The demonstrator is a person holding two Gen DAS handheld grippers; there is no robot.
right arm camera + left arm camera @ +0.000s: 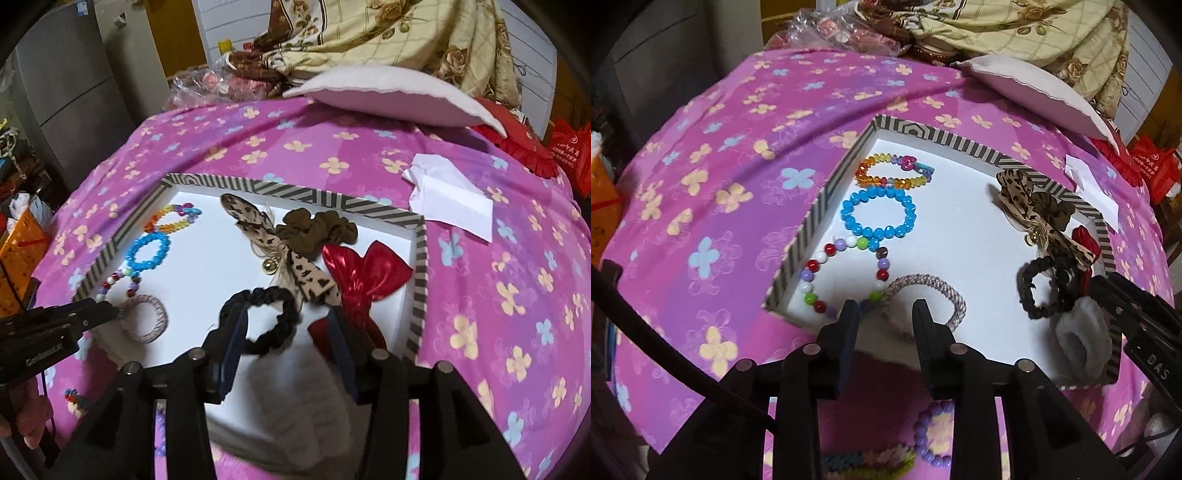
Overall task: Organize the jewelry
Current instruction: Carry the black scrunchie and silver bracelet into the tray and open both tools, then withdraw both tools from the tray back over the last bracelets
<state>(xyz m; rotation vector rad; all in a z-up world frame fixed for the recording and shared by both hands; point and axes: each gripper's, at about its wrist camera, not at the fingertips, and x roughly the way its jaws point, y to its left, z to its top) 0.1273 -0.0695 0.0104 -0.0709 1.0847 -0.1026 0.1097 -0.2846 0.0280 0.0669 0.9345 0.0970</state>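
Fingers of left gripper and right gripper stand apart, empty, over tray. Placement step looks done; next, fetch purple bead bracelet at frame bottom.

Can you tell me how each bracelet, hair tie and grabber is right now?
Left gripper: open, empty.
Right gripper: open, empty.
Striped box: open, no lid.
Blue bracelet: flat in box.
Woven hair tie: flat in box.
Black scrunchie: in box.
Purple bracelet: outside box.

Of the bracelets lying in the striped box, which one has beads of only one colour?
The blue bracelet, the middle one along the box's left wall; its neighbours are multicoloured.
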